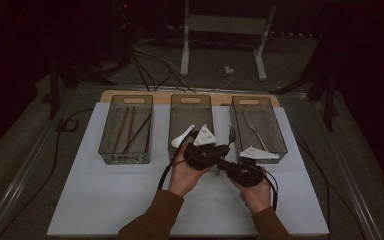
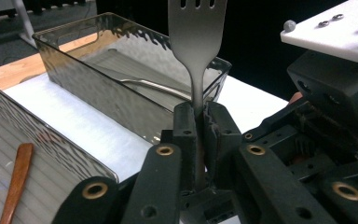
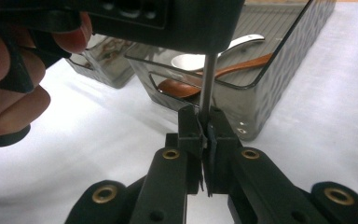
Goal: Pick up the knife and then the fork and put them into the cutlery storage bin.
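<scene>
A person at a table holds a metal fork (image 2: 196,42) between two hand-held grippers, above the white mat (image 1: 105,190) in front of three clear bins. The left gripper (image 2: 198,114) pinches the fork's neck, tines pointing up to twelve o'clock in the left gripper view. The right gripper (image 3: 205,122) is pressed together on the thin handle end (image 3: 207,79), seen in the right gripper view.

This looks like a handover between hands. To do it well, the left jaws should let go only once the right grip is firm, and the fork should then be carried level to the right bin (image 1: 275,131), at about one o'clock from the hands, where other metal cutlery lies.

The middle bin (image 1: 177,131) holds spoons; the left bin (image 1: 106,131), at ten o'clock, holds chopsticks. The room is dim, with cables and a white stand's legs (image 1: 185,45) on the floor beyond.
</scene>
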`<state>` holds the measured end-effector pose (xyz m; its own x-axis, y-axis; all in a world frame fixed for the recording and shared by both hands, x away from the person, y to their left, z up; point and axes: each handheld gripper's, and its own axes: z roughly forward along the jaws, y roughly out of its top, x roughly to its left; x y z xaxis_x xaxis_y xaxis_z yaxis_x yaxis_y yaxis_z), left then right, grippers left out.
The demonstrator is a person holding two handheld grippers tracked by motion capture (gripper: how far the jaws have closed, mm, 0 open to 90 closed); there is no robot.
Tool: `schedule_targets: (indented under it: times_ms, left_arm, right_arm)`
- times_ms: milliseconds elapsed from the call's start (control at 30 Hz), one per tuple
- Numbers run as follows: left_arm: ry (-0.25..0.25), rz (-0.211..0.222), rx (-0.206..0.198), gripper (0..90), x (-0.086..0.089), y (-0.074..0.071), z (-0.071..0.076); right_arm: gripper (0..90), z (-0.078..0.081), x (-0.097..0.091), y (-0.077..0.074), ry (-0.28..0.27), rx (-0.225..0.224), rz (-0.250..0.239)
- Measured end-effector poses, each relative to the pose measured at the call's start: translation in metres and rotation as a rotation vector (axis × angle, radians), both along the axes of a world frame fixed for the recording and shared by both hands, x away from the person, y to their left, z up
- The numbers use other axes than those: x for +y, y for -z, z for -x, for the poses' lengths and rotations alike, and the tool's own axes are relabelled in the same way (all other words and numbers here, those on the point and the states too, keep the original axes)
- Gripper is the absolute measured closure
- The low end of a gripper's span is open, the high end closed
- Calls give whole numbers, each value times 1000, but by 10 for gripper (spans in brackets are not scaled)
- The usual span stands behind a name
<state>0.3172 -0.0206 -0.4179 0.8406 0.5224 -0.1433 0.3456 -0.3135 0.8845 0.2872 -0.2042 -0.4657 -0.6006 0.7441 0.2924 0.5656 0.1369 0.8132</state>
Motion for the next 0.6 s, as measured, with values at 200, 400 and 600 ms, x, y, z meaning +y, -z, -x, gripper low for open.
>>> schedule_targets:
  times_ms: [200, 400, 600]
  left_arm:
    - [24, 0, -17, 620, 2, 0, 3]
    - [-14, -16, -34, 424, 13, -3, 4]
    - [-81, -4, -17, 270, 36, -1, 2]
  right_arm:
    - [871, 0, -1, -1, 9, -14, 26]
    - [871, 0, -5, -2, 25, -22, 36]
    - [871, -2, -13, -6, 50, -31, 40]
